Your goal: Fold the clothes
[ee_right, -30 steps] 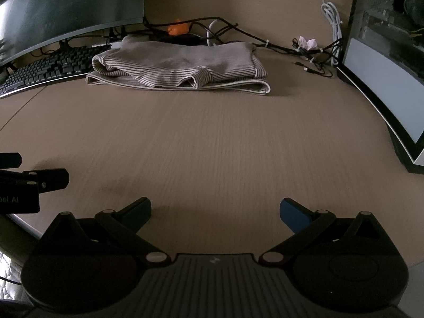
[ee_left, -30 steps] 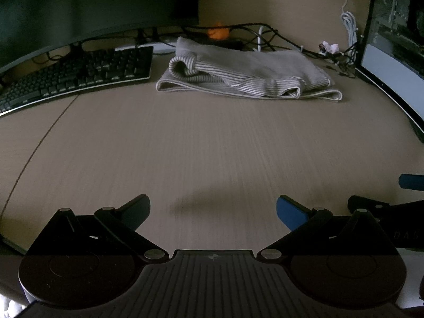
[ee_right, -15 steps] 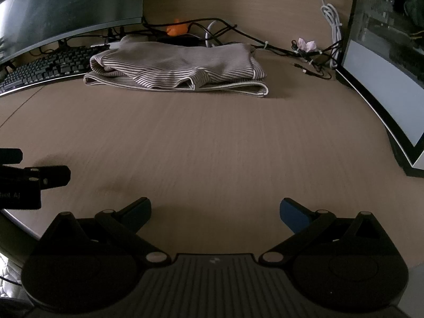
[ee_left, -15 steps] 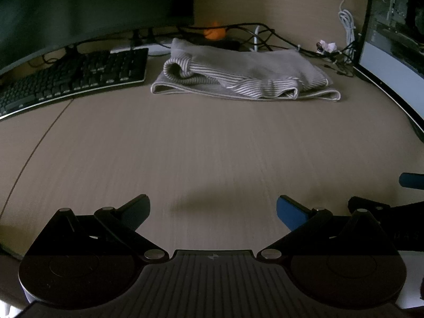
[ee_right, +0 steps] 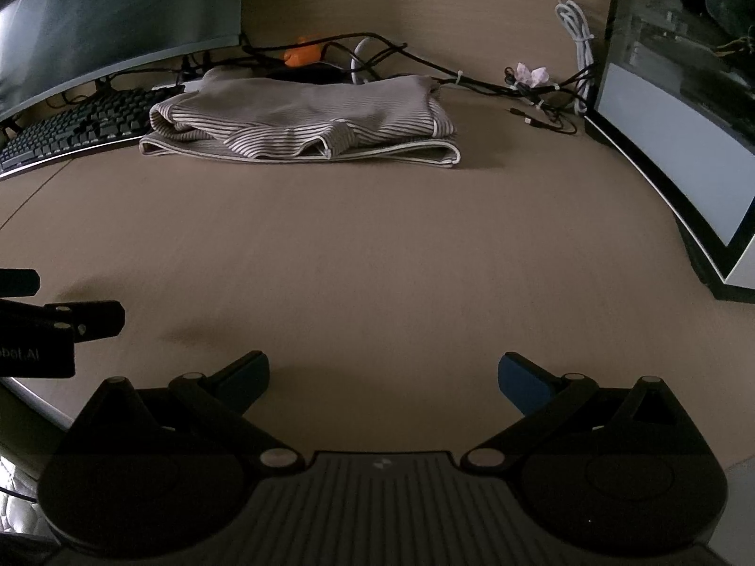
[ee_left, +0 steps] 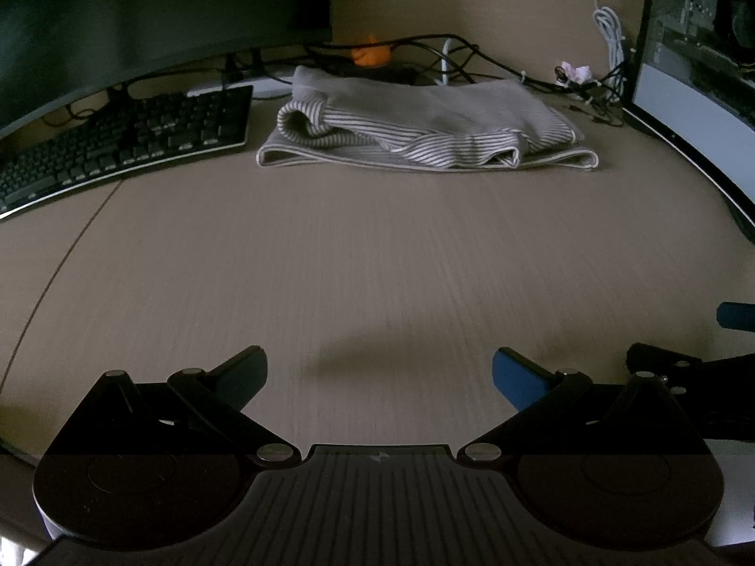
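A grey striped garment [ee_left: 424, 127] lies folded in a flat bundle at the back of the wooden desk [ee_left: 377, 259], also seen in the right wrist view as the same garment [ee_right: 302, 122]. My left gripper [ee_left: 377, 372] is open over the near desk, far short of the cloth, with nothing between its blue-padded fingers. My right gripper [ee_right: 383, 375] is open too, just as far from the garment and holding nothing. Each gripper shows at the edge of the other's view: the right one [ee_left: 708, 368], the left one [ee_right: 52, 325].
A black keyboard [ee_left: 122, 141] lies left of the garment under a curved monitor [ee_left: 141, 14]. Tangled cables [ee_left: 580, 85] and an orange object [ee_left: 373, 54] sit behind the cloth. A second screen [ee_right: 675, 141] stands along the right side. The desk's front edge is close below.
Both grippers have drifted slightly, so the garment sits a little further left in each view. Both stayed open; the garment has not moved.
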